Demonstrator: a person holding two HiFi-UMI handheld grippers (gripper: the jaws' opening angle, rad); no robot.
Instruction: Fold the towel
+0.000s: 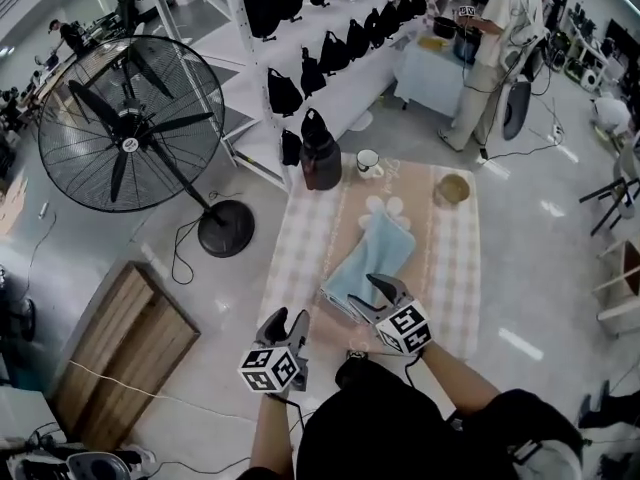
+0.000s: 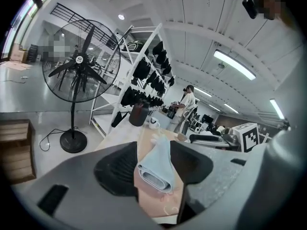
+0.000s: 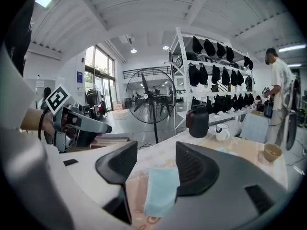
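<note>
At the left, the left gripper [image 1: 288, 320] hangs off the near corner of the desk [image 1: 300, 243], its fingers wide apart and holding nothing. The towel [image 1: 372, 260], pale blue and already doubled into a thick bundle, lies mid-desk. It looks light, soft and limp, and would likely sag or fall open if lifted at one point. A pinch through all layers at a near corner seems safest. The right gripper [image 1: 365, 296] hovers at the towel's near edge, fingers spread, gripping nothing.
</note>
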